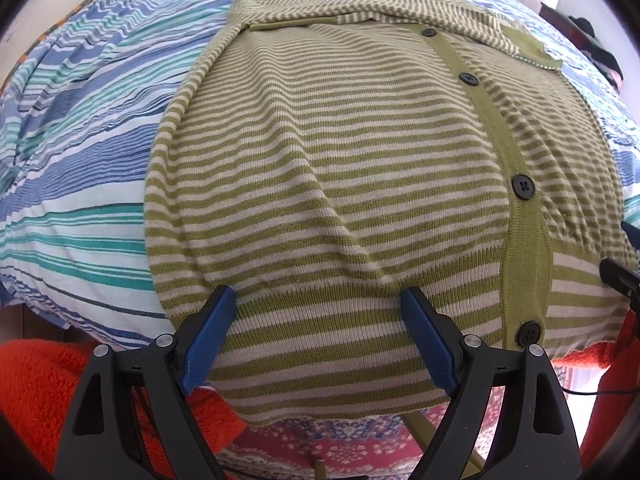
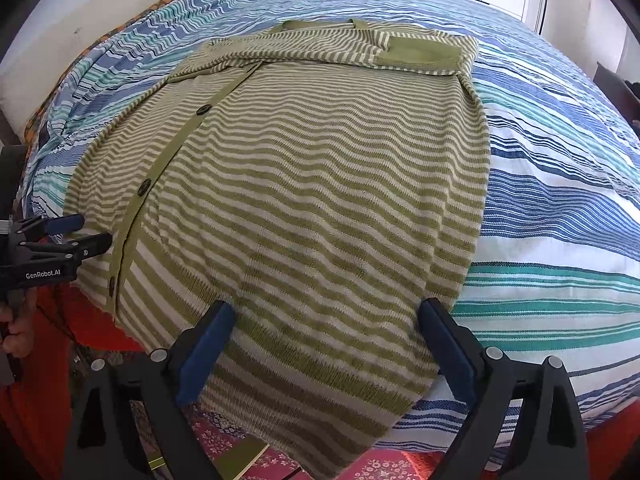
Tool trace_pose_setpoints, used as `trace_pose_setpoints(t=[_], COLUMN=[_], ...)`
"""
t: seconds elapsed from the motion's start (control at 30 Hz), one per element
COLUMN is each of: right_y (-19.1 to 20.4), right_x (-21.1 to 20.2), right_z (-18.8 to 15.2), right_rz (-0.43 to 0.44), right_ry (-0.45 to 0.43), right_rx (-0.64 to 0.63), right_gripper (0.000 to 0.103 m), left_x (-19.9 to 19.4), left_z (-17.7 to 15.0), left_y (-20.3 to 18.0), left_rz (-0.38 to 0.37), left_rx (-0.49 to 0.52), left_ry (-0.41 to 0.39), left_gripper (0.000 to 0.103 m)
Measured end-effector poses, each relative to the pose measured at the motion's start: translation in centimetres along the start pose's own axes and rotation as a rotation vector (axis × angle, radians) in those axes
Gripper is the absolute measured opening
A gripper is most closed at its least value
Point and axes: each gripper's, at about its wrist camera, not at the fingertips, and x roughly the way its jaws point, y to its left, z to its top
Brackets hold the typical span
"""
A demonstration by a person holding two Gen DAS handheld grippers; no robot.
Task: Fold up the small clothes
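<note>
A green-and-cream striped cardigan (image 1: 320,168) (image 2: 312,184) lies flat on the bed, buttoned, with dark buttons (image 1: 523,187) down its green placket. Its sleeves are folded across the chest at the far end. The hem hangs slightly over the bed's near edge. My left gripper (image 1: 318,294) hovers open over the hem's left half, the fabric below and between its blue pads (image 1: 208,340), which do not press on it. It also shows from the side in the right wrist view, the left gripper (image 2: 80,232). My right gripper (image 2: 327,306) stands open over the hem's right half.
The bed cover (image 1: 80,184) (image 2: 560,208) has blue, teal and white stripes. Orange-red fleece (image 1: 36,392) lies below the bed's near edge. A red patterned rug (image 2: 384,468) covers the floor. A hand (image 2: 16,336) grips the left tool's handle. Dark items (image 1: 600,48) sit at the far right.
</note>
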Motion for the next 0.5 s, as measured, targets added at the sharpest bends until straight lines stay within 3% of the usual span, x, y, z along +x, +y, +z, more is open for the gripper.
trace_pose_setpoints(t=[0.5], right_y=[0.44], right_x=[-0.20], right_z=[-0.13], right_rz=[-0.018], right_ry=[0.030], right_rx=[-0.013], right_gripper=[0.094], left_x=[-0.18], left_z=[-0.16], left_y=[0.26], left_rz=[-0.009], left_rx=[0.001], left_ry=[0.021], left_gripper=[0.088])
